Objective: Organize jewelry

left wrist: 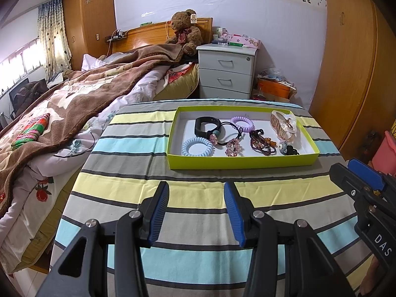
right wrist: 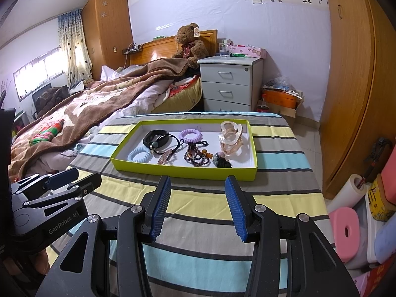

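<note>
A lime-green tray [left wrist: 237, 163] [right wrist: 183, 171] sits on the striped tablecloth. Inside lie a black wristband [left wrist: 206, 125] [right wrist: 154, 136], a blue coil hair tie [left wrist: 197, 146] [right wrist: 139, 154], a purple coil hair tie [left wrist: 242, 123] [right wrist: 190, 135], a black elastic with charms [left wrist: 229, 130], a pink bead bracelet [left wrist: 233, 147] [right wrist: 166, 158], dark bead bracelets [left wrist: 262, 144] [right wrist: 195, 156], a clear pinkish claw clip [left wrist: 284, 124] [right wrist: 232, 139] and a small dark figure clip [left wrist: 288, 149] [right wrist: 221, 162]. My left gripper [left wrist: 196, 190] and my right gripper [right wrist: 198, 185] are open and empty, in front of the tray.
The striped cloth [left wrist: 198, 198] covers the table. A bed with a brown blanket [left wrist: 74, 99] lies left. A white drawer unit [left wrist: 226, 71] stands behind. A wooden wardrobe [left wrist: 346, 61] is right. Pink stool and boxes [right wrist: 346, 232] sit on the floor at right.
</note>
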### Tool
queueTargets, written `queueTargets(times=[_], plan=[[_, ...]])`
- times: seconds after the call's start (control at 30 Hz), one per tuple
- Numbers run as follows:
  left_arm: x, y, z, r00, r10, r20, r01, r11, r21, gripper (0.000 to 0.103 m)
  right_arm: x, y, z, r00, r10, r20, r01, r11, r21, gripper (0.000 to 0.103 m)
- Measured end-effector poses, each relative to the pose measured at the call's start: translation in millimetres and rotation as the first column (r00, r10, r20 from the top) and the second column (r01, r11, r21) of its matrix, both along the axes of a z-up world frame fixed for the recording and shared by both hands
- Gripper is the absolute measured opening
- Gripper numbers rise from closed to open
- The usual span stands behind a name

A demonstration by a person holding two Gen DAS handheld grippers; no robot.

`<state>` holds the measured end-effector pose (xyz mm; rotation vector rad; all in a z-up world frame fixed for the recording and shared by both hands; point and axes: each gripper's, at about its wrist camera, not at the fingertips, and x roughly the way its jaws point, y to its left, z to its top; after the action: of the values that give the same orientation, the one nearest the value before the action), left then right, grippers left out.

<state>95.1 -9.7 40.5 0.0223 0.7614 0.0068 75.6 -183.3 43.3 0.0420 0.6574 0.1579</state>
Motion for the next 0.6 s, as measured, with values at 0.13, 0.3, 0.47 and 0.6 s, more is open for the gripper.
queueTargets(times=[0.13, 0.3, 0.47, 0.6], plan=[[-0.1, -0.8, 0.1, 1.0, -0.001, 0.0, 0.001, 1.0, 0.002, 0.048, -0.1, 0.0, -0.1, 1.0, 0.0, 0.001, 0.0, 1.0, 0.0, 0.046], [0.7, -1.3, -0.4, 1.0, -0.001, -0.001, 0.001, 1.0, 0.002, 0.048, -0.1, 0.0, -0.3, 1.0, 0.0, 0.001, 0.0, 1.0, 0.001, 0.046], [0.7, -1.4, -0.1, 1.0, 0.0, -0.002, 0.0, 1.0, 0.0, 0.048, -0.2, 0.4, 0.4, 1.0, 0.001, 0.001, -0.001, 1.0, 0.002, 0.046], [0.9, -1.8, -0.3, 1.0, 0.002, -0.001, -0.002, 1.0, 0.001, 0.048, -0.1, 1.3, 1.1, 1.0, 0.001, 0.003, -0.001, 1.0, 0.002, 0.046]])
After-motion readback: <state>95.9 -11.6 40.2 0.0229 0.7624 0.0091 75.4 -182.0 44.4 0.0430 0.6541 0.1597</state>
